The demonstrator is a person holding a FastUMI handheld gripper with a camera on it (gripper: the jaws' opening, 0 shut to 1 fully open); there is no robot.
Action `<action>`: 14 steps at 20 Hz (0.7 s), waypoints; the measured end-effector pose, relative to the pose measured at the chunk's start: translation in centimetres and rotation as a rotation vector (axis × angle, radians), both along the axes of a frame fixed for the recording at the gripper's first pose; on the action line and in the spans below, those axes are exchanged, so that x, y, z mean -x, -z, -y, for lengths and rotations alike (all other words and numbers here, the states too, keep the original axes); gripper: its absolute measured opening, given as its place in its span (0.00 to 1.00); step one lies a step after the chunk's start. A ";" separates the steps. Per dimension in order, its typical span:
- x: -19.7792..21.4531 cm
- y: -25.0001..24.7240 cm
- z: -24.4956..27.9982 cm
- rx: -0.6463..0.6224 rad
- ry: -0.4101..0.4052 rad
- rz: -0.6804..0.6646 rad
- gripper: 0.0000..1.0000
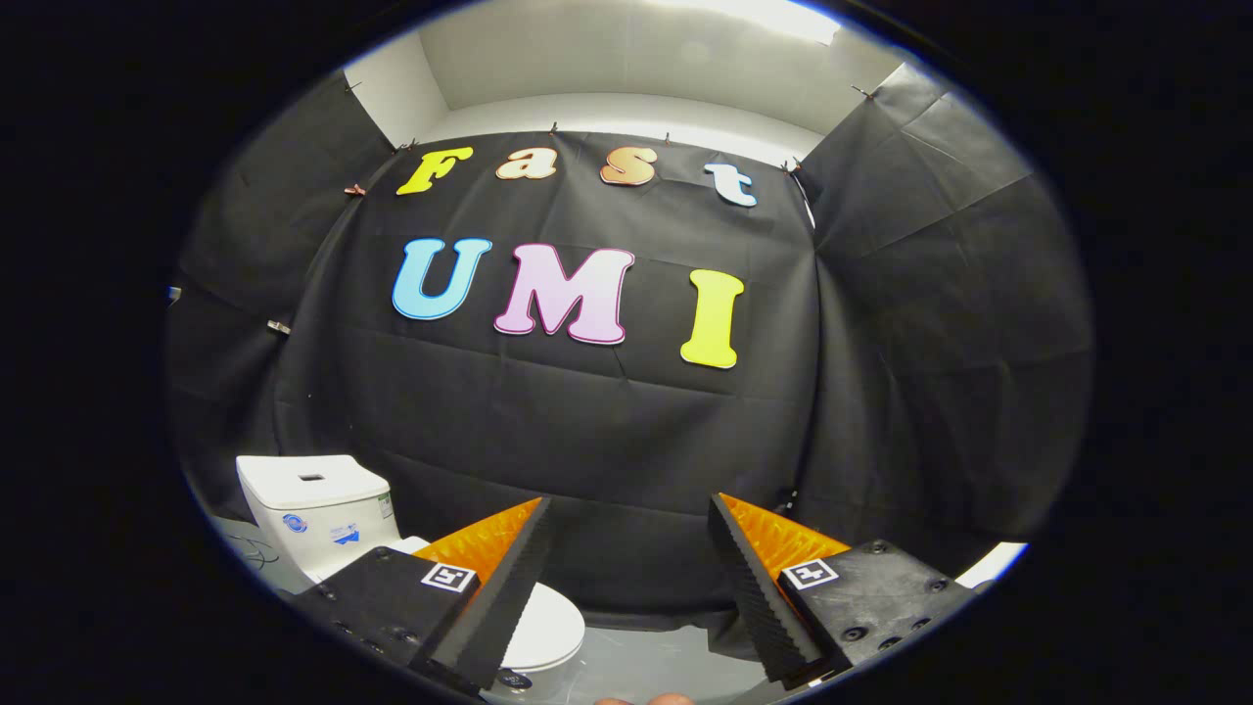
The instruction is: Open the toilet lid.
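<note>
Claw [626,548] of mine hangs with its fingers spread wide, nothing between them but the grey floor [666,666] and the black cloth wall [607,441] beyond. It grips nothing and touches nothing.

Off toward my left finger stands the toilet [333,529], its tank [313,504] against the wall. The lid [548,627] lies down flat over the bowl, shut, and the left finger hides a good part of it from me; I see its rounded front peeking out just past that finger's inner side. The lid's front edge I cannot make out clearly.

So I judge myself at the very start: the approach, with the lid untouched. Next I must swing the claw leftward and down, until the lid's front rim sits between or just ahead of my fingers. Then I would need to get a finger under that rim, or pinch it, and lift up and back toward the tank.
</note>
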State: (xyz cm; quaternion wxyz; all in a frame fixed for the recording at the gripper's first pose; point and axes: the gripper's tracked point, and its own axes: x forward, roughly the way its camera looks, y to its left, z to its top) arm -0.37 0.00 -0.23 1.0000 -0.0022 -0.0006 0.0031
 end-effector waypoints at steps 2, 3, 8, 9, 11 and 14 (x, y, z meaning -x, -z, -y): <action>-0.1 -0.1 0.1 0.000 0.000 0.000 0.98; 0.0 0.0 0.1 -0.001 0.001 -0.001 0.98; -0.1 0.1 0.4 -0.004 0.005 -0.003 0.97; -0.2 0.2 0.4 -0.005 0.006 -0.004 0.97; -0.2 0.3 0.5 -0.007 0.006 -0.010 0.97; -0.4 0.3 0.5 -0.003 0.002 -0.009 0.98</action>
